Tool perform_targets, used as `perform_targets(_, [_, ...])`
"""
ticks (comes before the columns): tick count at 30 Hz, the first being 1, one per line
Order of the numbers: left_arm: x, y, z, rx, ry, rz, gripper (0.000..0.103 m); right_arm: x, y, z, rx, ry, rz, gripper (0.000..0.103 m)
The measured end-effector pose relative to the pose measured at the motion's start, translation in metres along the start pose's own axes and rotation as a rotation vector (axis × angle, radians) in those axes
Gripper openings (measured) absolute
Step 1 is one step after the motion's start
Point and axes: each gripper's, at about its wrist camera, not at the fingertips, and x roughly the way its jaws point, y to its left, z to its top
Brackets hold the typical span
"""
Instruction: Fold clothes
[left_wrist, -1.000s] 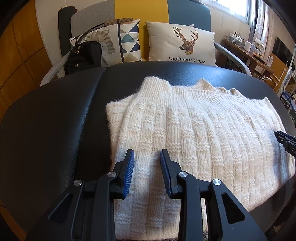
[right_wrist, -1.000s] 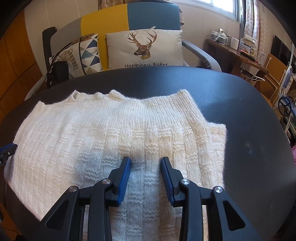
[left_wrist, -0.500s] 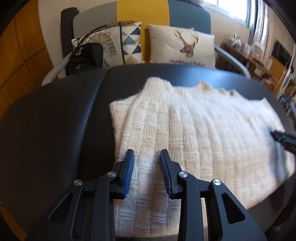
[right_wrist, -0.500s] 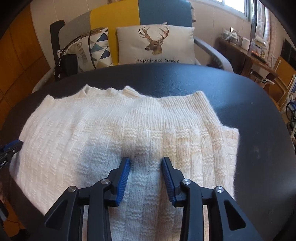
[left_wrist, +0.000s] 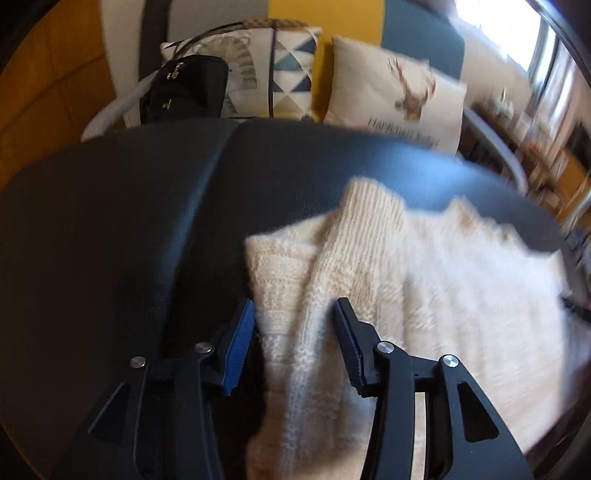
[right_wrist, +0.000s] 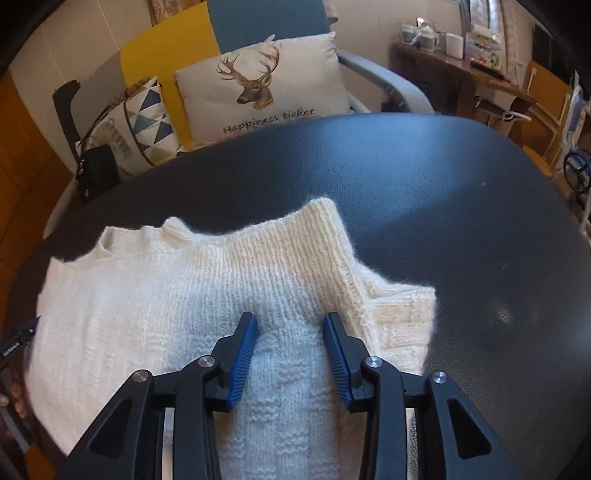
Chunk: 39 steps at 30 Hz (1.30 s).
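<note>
A cream knit sweater (left_wrist: 461, 295) (right_wrist: 147, 295) lies folded on the black table (left_wrist: 110, 240) (right_wrist: 461, 221), sleeves laid over its body. My left gripper (left_wrist: 293, 314) hovers at the sweater's left edge, its jaws opening. The folded sleeve runs between them, the left finger is over bare table, and the pads do not press the knit. My right gripper (right_wrist: 290, 321) stands open over the right sleeve, near the sweater's right edge. The left wrist view is motion-blurred.
Behind the table stands an armchair with a deer cushion (right_wrist: 266, 85), a triangle-pattern cushion (left_wrist: 291, 74) and a black bag (left_wrist: 184, 92). A wooden side table (right_wrist: 461, 66) with small items is at the far right. Bare tabletop lies left and right of the sweater.
The left gripper has slid left to the sweater's left edge and its jaws have widened. The right gripper has slid right toward the right edge. Both have rolled slightly.
</note>
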Motion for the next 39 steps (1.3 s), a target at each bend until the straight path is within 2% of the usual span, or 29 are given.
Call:
perform_targets(3, [-0.006,-0.009,0.015,0.025,-0.05,-0.027,0.048,-0.013,-0.002,0.015,-0.011,-0.056,0.016,0.037])
perform_targets(6, [0.002,-0.025,0.024,0.077,-0.052,-0.028,0.048,-0.003,-0.005,0.031,-0.006,-0.054,0.071,0.037])
perform_targets(8, [0.02,-0.035,0.028,0.138,-0.019,0.017,0.048,0.013,-0.01,0.037,0.003,-0.015,0.113,0.037])
perform_targets(9, [0.033,-0.036,0.028,0.155,0.022,0.045,0.048,0.025,-0.012,0.036,0.02,0.017,0.079,0.037])
perform_targets(10, [0.047,-0.036,0.027,0.169,0.07,0.074,0.049,0.037,-0.015,0.036,0.037,0.049,0.039,0.032])
perform_targets(15, [0.044,-0.027,0.03,0.133,0.027,0.033,0.052,0.021,-0.025,0.035,0.047,0.003,0.087,0.032])
perform_targets(19, [0.045,-0.027,0.035,0.133,-0.011,0.02,0.052,0.012,-0.024,0.04,-0.024,-0.024,0.011,0.034])
perform_targets(22, [0.055,-0.034,0.037,0.162,0.022,0.05,0.053,0.028,-0.032,0.048,-0.02,0.039,0.005,0.034])
perform_targets(23, [0.056,-0.034,0.035,0.172,0.026,0.061,0.054,0.033,-0.031,0.048,-0.029,0.052,0.033,0.034])
perform_targets(24, [0.054,-0.034,0.032,0.173,0.015,0.062,0.054,0.036,-0.027,0.047,-0.067,0.055,0.026,0.029])
perform_targets(27, [0.045,-0.026,0.018,0.141,0.001,0.056,0.054,0.039,0.003,0.042,-0.275,0.0,-0.084,0.019])
perform_targets(28, [0.042,-0.023,0.013,0.127,-0.004,0.054,0.055,0.039,0.014,0.04,-0.349,-0.022,-0.119,0.019])
perform_targets(31, [0.032,-0.013,0.002,0.088,-0.019,0.047,0.056,0.037,0.013,0.044,-0.348,-0.033,-0.121,0.019])
perform_targets(34, [0.015,-0.007,-0.001,0.062,-0.055,0.05,0.056,0.017,0.008,0.049,-0.276,-0.084,-0.136,0.023])
perform_targets(39, [-0.014,-0.009,-0.009,0.06,-0.115,0.042,0.056,-0.023,0.013,0.026,-0.343,-0.12,-0.2,0.025])
